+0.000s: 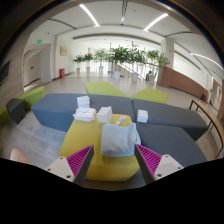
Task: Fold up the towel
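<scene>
Ahead of our tongs (107, 160) spreads a bright lobby with ceiling strip lights, potted trees (122, 57) and blocky grey-and-yellow upholstered seating (60, 108). Between the open pink-padded fingers (80, 161) we see a crumpled white towel (118, 138) on a yellow cushion (85, 138), gaps at either side. More white cloths (85, 114) lie beyond. No writing is readable.

Modular seating of grey cushions (62, 108) and yellow-green cushions (98, 140) fills the foreground of a large hall. Beyond it stands a row of leafy indoor plants (118, 56) before bright windows. Long strip lights (90, 15) cross the ceiling. A pale polished floor (185, 98) surrounds the seating.
</scene>
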Demonstrator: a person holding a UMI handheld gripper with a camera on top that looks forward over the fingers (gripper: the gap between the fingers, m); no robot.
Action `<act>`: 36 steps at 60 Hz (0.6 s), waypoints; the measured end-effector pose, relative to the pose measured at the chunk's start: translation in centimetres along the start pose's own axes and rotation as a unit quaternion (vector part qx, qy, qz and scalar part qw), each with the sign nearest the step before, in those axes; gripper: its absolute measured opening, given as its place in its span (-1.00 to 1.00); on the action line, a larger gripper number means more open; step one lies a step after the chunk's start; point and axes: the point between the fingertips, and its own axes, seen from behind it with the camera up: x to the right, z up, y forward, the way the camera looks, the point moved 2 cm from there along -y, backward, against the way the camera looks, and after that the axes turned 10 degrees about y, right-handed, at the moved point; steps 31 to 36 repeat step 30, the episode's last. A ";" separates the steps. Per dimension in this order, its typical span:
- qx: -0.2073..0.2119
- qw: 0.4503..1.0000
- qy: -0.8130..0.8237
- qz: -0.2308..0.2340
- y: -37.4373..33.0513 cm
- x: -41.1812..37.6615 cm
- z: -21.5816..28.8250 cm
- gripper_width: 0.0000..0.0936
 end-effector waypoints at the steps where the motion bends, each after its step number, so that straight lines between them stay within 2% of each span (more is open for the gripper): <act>1: 0.002 1.000 -0.004 0.001 -0.2 -0.3 -0.1 0.81; 7: 0.008 1.000 -0.014 0.011 -1.1 -1.3 -0.2 0.80; 16: 0.006 1.000 -0.028 -0.002 -0.7 -1.2 -0.7 0.79; 36: -0.007 0.999 -0.032 0.004 0.5 -2.3 -1.0 0.73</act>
